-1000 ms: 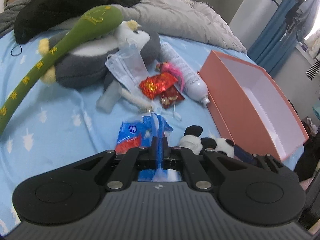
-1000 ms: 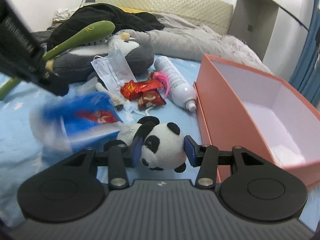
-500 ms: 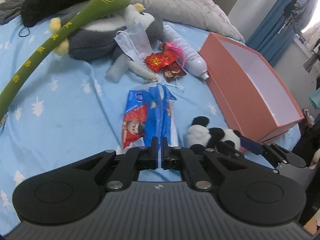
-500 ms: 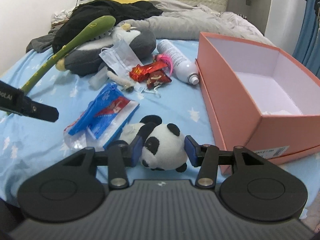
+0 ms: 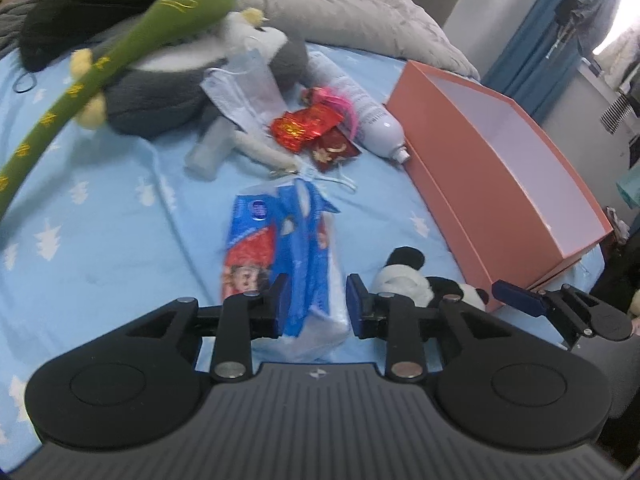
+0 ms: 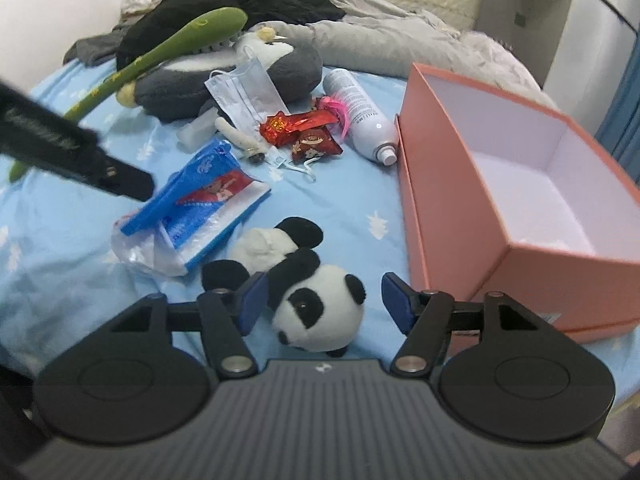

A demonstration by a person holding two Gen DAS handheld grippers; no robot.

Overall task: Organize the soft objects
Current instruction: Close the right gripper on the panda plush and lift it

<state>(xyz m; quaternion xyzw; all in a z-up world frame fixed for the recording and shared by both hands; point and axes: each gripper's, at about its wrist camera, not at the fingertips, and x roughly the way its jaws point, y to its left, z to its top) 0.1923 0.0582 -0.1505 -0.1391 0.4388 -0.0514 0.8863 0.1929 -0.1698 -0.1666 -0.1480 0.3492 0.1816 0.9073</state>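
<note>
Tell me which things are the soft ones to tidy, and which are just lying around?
For the job: panda plush, grey penguin plush, green snake plush, tissue pack, orange box.

Lying about: spray bottle, red snack packets, face mask.

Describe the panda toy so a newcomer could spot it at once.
Start at the open pink box on the blue bedsheet. Just left of its near corner lies the panda, between the opening jaws of the right hand-held gripper. It is the only black-and-white plush; the wipes pack beside it is blue plastic.
</note>
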